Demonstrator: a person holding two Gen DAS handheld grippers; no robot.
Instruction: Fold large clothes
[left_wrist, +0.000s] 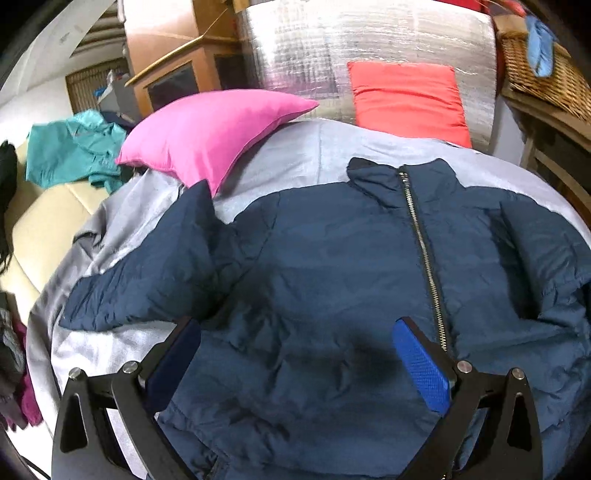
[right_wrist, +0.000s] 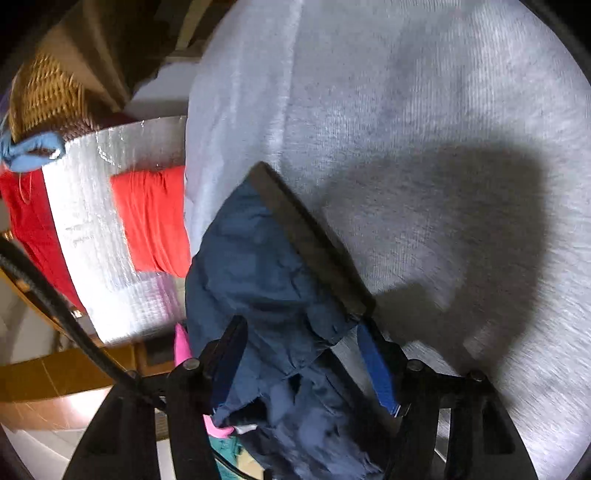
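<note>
A navy puffer jacket (left_wrist: 332, 266) lies front up on a grey bed cover (left_wrist: 303, 155), zip closed, collar at the far side, left sleeve spread out to the left. My left gripper (left_wrist: 295, 343) is open just above the jacket's lower front, its fingers apart and empty. In the right wrist view my right gripper (right_wrist: 299, 354) has part of the jacket's sleeve (right_wrist: 258, 273) with its dark cuff (right_wrist: 306, 236) between its blue pads (right_wrist: 376, 369), lifted above the grey cover (right_wrist: 424, 110). The jaws stand partly apart around the bunched cloth.
A pink pillow (left_wrist: 207, 136) and a red pillow (left_wrist: 406, 96) lie at the head of the bed against a silver quilted panel (left_wrist: 314, 44). A teal garment (left_wrist: 74, 147) lies on a cream surface at left. A wicker basket (left_wrist: 546, 70) stands at right.
</note>
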